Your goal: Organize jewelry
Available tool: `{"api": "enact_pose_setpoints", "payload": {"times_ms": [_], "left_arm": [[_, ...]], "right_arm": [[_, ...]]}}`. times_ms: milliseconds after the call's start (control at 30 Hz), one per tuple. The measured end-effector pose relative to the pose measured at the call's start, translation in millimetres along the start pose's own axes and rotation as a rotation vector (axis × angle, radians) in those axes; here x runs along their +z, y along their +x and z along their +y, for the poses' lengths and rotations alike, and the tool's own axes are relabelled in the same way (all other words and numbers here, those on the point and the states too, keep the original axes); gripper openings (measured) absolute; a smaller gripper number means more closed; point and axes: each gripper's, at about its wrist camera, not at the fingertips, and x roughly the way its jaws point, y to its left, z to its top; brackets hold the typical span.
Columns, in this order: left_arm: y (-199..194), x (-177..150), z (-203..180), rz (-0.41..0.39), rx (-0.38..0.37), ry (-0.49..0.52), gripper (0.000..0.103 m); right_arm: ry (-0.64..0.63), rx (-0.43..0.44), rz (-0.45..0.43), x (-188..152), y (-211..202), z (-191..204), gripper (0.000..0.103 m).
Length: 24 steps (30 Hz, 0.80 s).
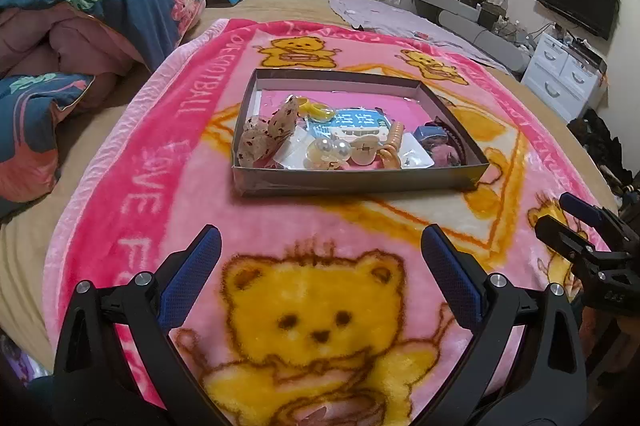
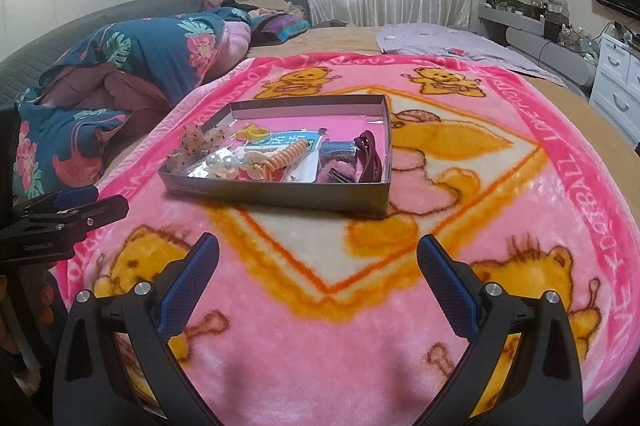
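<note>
We are holding our left tongs (image 1: pixel 320 258) wide open over the pink bear blanket (image 1: pixel 132 185), and they are gripping nothing. Our right tongs (image 2: pixel 318 258) are spread wide open too, with nothing between their blue pads (image 2: pixel 188 286). Both tongs are hovering above the blanket, near each other and a little way in front of the box.

The flat grey box (image 1: pixel 360 181) is sitting on the blanket, ahead of both tongs. The jewelry and hair things are lying inside it, mostly crowded toward the near wall. We are seeing two shiny pearl balls (image 2: pixel 222 161), an orange curly hair tie (image 2: pixel 286 155), a yellow ring (image 1: pixel 314 107), a spotted bow (image 1: pixel 272 133) at the left end, and a dark red hair clip (image 2: pixel 372 161) at the right end.

A folded flowery quilt (image 1: pixel 100 5) is lying on the bed to the left of the blanket.
</note>
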Motion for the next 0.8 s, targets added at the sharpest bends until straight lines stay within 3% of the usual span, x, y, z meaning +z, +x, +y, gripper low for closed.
{"api": "enact_pose_setpoints", "payload": {"times_ms": [800], "left_arm": [[-0.8,-0.2,-0.7,0.009,0.012,0.0,0.094]], "right_arm": [[0.001,-0.003,0.006,-1.1,1.6,-0.5,0.099]]}}
